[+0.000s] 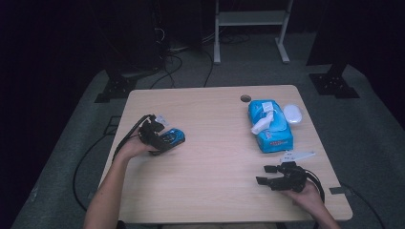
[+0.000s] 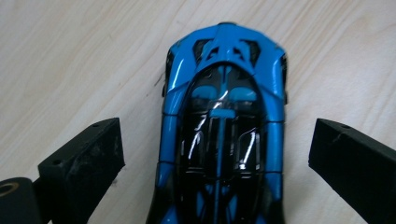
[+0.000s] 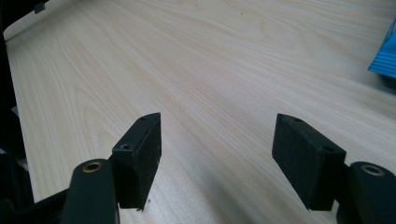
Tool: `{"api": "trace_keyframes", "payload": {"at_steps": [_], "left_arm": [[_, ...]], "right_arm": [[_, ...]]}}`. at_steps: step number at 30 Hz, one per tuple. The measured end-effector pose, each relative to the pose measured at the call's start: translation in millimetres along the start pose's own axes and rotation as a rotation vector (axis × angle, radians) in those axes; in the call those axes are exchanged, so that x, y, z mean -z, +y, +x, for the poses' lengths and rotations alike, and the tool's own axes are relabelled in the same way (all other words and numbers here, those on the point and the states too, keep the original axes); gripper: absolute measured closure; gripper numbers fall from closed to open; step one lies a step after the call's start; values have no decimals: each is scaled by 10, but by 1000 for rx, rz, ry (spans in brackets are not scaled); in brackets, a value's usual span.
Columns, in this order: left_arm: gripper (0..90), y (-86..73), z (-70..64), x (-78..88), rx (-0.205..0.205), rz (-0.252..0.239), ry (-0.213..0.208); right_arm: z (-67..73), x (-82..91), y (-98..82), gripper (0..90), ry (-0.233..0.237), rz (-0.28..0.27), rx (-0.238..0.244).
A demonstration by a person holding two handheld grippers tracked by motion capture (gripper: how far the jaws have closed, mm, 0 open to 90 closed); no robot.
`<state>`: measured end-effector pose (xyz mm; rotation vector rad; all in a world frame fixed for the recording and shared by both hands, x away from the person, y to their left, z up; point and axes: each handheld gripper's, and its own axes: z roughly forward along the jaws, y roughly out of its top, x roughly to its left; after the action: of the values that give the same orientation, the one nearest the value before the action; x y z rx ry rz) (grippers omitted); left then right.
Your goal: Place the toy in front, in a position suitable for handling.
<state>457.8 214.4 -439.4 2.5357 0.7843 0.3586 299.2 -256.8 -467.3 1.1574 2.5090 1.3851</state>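
A blue and black toy car [image 1: 172, 138] sits on the left part of the light wooden table [image 1: 210, 143]. My left gripper [image 1: 165, 138] is at it, open, and the toy car [image 2: 223, 130] lies between the two black jaws with a gap on each side. My left gripper [image 2: 217, 154] looks down on the car's roof. Near the front right of the table my right gripper [image 1: 266, 174] is open over bare wood. In the right gripper view my right gripper [image 3: 217, 154] has nothing between its jaws.
A blue pack of wet wipes [image 1: 269, 125] with a white tissue pulled out lies at the back right, with a white oval lid [image 1: 293, 113] beside it. A round cable hole [image 1: 245, 98] is at the far edge. A corner of the blue pack [image 3: 385, 51] shows at the right.
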Motion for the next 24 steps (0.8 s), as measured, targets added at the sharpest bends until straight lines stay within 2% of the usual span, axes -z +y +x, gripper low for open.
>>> {"api": "trace_keyframes", "payload": {"at_steps": [6, 9, 12, 19, 24], "left_arm": [[63, -82, 31, -12, -21, 63, 1], [64, -107, 54, -9, -3, 72, -10], [64, -136, 55, -26, -2, 98, -25], [66, -194, 71, -12, -18, 124, -34], [131, -217, 76, 7, -31, 129, -45]], "right_arm": [[9, -1, 4, 323, 5, 0, 4], [3, -5, 5, 324, 5, 3, 5], [23, 2, 2, 324, 4, 2, 6], [13, 8, 3, 324, 5, 2, 3], [18, 3, 3, 324, 4, 0, 7]]}}
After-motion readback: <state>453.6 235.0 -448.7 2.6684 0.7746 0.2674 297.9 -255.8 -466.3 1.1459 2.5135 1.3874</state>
